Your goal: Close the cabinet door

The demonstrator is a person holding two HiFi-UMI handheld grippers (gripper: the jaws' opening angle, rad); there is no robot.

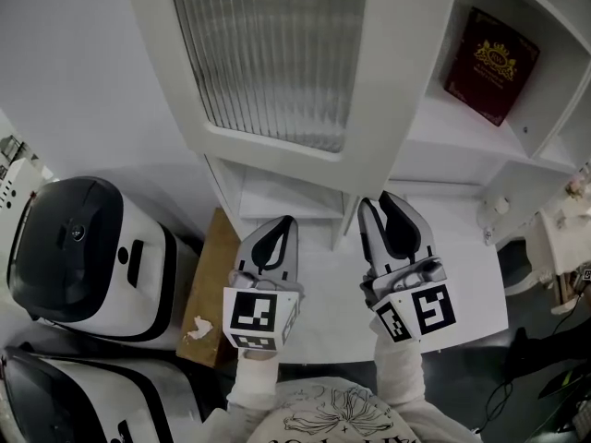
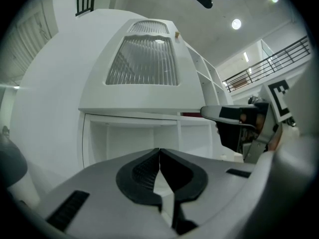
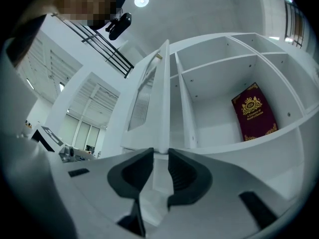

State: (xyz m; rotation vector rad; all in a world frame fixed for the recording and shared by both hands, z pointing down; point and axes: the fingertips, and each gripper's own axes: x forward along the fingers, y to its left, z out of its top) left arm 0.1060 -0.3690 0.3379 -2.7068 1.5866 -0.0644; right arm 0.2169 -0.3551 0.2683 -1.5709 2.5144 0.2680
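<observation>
Cabinet door (image 1: 268,53) ajar; left gripper (image 1: 286,222) clenched empty, right gripper (image 1: 379,201) slightly parted, door edge (image 3: 163,108) perhaps between its tips

Head view looks down; gripper views up, seemingly close; all share door (image 1: 277,63).

To your left a plain white wall (image 1: 83,81) meets two black-and-white machines (image 1: 88,257) (a brown board (image 1: 211,289) sits just beside them). The floor (image 1: 531,367) at your right is dark. Overhead, round ceiling lights (image 2: 236,23) shine near a dark balcony railing (image 2: 271,61), and tall windows (image 3: 84,133) brighten the far side.
</observation>
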